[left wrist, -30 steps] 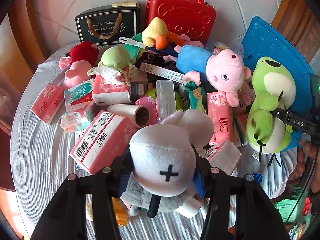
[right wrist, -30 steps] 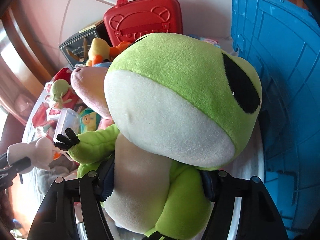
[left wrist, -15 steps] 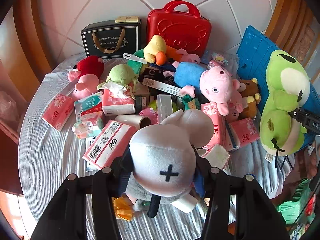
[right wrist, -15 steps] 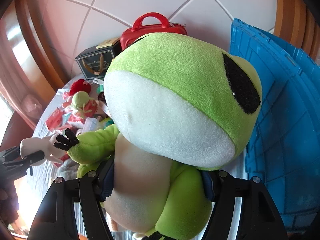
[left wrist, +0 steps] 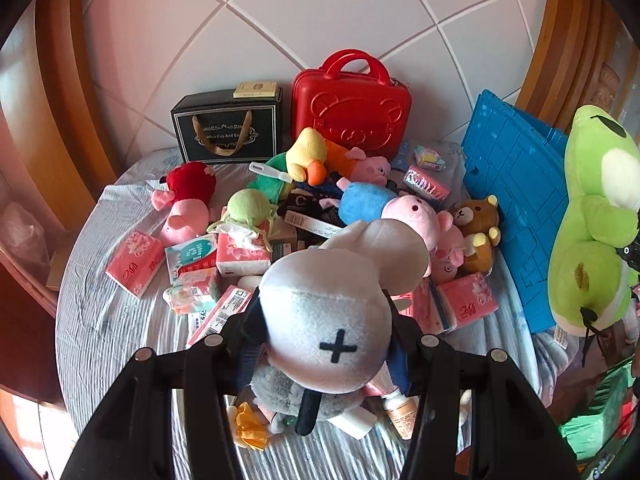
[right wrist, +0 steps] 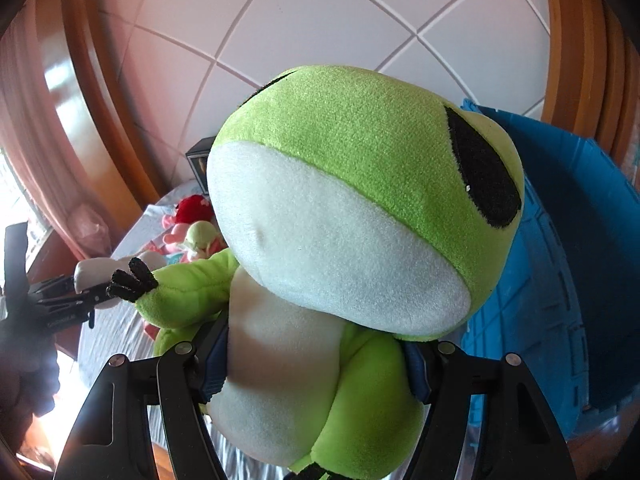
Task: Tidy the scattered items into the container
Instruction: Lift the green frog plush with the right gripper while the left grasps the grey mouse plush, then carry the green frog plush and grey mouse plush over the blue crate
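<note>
My left gripper (left wrist: 322,336) is shut on a grey plush toy (left wrist: 332,320) with a black cross on its face, held well above the cluttered table. My right gripper (right wrist: 316,368) is shut on the body of a big green frog plush (right wrist: 360,200), which fills its view. The frog (left wrist: 592,232) hangs at the right edge of the left wrist view, beside the blue crate (left wrist: 516,200). In the right wrist view the crate (right wrist: 560,260) stands right behind the frog, and the left gripper (right wrist: 76,300) with the grey toy shows at the far left.
On the round table's grey cloth (left wrist: 100,312) lie several plush toys, pink tissue packs (left wrist: 134,262) and small packets. A red case (left wrist: 352,108) and a black gift bag (left wrist: 228,132) stand at the back against the tiled wall. A brown bear plush (left wrist: 478,224) leans by the crate.
Both grippers have risen with their toys; the table and its clutter look farther below. The frog has climbed higher beside the blue crate.
</note>
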A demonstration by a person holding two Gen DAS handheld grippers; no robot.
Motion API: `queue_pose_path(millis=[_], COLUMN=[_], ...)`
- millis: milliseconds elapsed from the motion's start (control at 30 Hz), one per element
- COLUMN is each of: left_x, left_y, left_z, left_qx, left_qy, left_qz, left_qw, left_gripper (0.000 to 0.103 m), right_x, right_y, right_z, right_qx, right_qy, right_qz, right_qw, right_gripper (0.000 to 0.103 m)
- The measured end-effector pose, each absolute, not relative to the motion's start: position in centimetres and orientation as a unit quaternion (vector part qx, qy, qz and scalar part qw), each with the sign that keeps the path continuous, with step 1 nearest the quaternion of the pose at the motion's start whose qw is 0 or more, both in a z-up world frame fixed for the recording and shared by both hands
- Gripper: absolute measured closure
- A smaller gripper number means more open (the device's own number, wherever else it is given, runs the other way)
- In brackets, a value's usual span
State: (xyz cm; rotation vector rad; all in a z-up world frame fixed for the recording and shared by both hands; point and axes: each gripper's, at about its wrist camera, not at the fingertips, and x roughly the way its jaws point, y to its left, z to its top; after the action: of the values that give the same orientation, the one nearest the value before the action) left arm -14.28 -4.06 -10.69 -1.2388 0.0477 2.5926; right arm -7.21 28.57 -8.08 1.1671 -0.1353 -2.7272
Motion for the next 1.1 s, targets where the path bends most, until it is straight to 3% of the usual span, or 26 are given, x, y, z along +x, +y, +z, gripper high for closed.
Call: queue_pose_path(millis=[633,1100], left_x=[-15.5,-17.2], left_y=[8.7,21.9], left_z=[-3.2,0.8], left_qx=[-0.37,-0.336], left_qy=[0.051,0.086], left_qz=[0.916,0.912], left_qw=[0.149,0.218], left_gripper=[0.052,0.052], right_x=[-5.7,-3.5], right_y=[39.1,51.8], right_z=[-0.2,0.0], right_qx=[0.315,0.297], right_qy=[-0.058,-0.078], right_qz=[-0.943,-0.952], right_qw=[0.089,0.014], right_gripper=[0.034,0.033])
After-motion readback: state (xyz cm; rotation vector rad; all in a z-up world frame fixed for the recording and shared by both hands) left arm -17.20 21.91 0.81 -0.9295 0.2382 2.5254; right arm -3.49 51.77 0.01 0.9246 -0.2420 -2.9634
